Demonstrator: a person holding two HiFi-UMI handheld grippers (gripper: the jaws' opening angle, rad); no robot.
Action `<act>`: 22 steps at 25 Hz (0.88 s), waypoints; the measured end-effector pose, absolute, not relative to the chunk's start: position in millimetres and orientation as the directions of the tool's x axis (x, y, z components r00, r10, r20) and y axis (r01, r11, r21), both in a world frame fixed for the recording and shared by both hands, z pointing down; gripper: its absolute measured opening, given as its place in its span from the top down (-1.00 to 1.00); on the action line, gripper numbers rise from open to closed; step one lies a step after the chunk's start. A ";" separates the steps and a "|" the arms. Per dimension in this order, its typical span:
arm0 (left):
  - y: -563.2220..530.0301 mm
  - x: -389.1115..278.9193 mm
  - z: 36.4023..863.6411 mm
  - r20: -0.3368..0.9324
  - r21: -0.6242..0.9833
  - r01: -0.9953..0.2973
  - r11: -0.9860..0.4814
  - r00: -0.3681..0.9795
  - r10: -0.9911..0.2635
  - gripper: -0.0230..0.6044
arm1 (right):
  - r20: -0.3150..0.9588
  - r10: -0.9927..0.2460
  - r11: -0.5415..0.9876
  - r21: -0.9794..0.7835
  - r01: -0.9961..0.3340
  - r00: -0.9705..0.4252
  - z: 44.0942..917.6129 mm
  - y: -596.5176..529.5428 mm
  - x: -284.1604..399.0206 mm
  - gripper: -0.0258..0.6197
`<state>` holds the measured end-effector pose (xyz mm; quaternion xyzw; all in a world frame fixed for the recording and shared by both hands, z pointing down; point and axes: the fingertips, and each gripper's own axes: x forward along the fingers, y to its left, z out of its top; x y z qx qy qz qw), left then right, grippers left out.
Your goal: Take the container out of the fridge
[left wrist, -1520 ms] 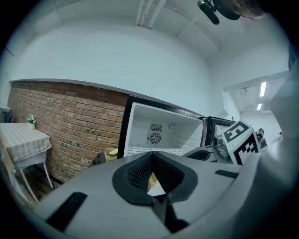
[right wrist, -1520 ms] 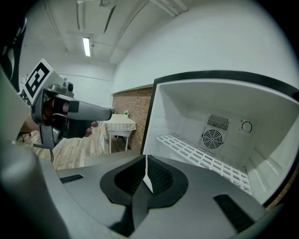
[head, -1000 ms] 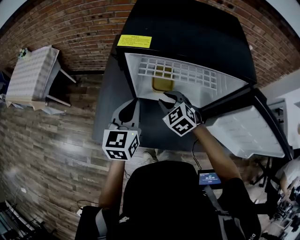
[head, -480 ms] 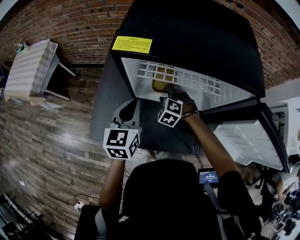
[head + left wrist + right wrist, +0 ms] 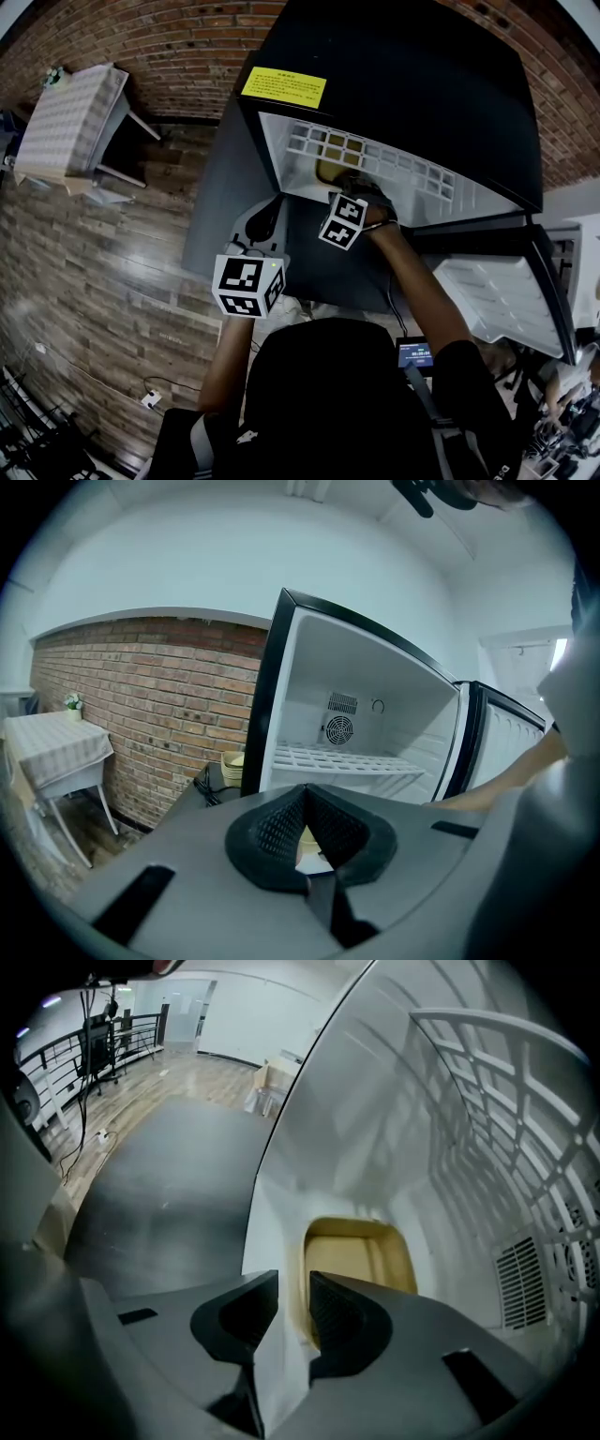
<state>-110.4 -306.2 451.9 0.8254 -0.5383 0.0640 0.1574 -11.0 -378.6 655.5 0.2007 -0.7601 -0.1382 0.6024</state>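
A yellowish, shallow container sits on the white floor of the open black fridge, under the wire shelf. My right gripper reaches into the fridge at the container's near corner. Its jaws are closing, with a narrow gap between them. The container's left rim lies at that gap, and the pads do not press on it. My left gripper hangs outside, in front of the fridge's left side, shut and empty.
The fridge door stands swung open at the right. A small cloth-covered table stands by the brick wall at the left. A stack of bowls sits beside the fridge. The wire shelf is bare.
My right gripper has moved from in front of the fridge into it, down to the container. The left gripper has stayed where it was.
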 end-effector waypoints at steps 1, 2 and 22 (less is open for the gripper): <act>-306.2 -111.1 452.1 0.276 0.191 -0.910 -0.369 0.410 -0.869 0.89 | 0.859 -0.474 0.880 0.455 -0.136 -0.193 655.3 -379.2 -11.8 0.53; -306.1 -111.6 452.3 0.276 0.192 -0.910 -0.367 0.409 -0.870 0.89 | 0.857 -0.478 0.878 0.459 -0.133 -0.193 655.1 -379.7 -12.6 0.55; -297.0 -113.7 450.8 0.266 0.198 -0.904 -0.380 0.423 -0.866 0.89 | 0.842 -0.504 0.863 0.490 -0.120 -0.191 643.0 -372.4 -12.5 0.76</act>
